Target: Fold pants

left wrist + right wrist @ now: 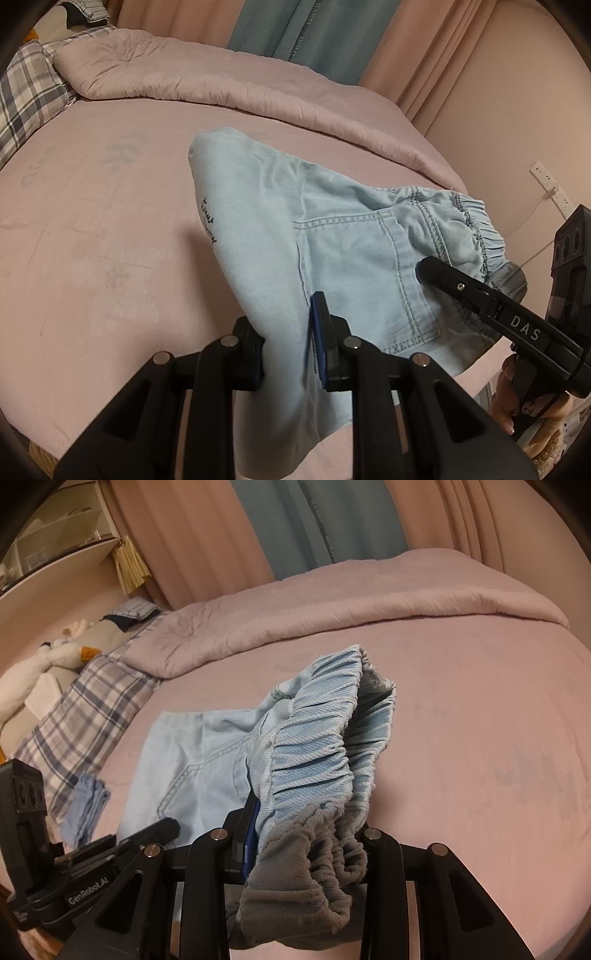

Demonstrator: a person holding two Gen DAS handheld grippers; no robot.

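Note:
Light blue denim pants [332, 229] lie partly folded on the pink bed, lifted at the near side. My left gripper [288, 350] is shut on a fold of the leg fabric, which hangs down between the pads. My right gripper [303, 849] is shut on the elastic waistband [314, 760], bunched and raised above the sheet; its grey lining [303, 878] shows. The right gripper also shows in the left wrist view [480, 295] at the waistband. The left gripper's body shows in the right wrist view [92, 860] at the lower left.
A pink bed sheet [110, 221] spreads around the pants. A rolled pink quilt [221, 85] lies along the far side. A plaid pillow [85, 716] and a plush toy [55, 657] sit at the head. Curtains [295, 29] hang behind. A small blue cloth [86, 805] lies near the pillow.

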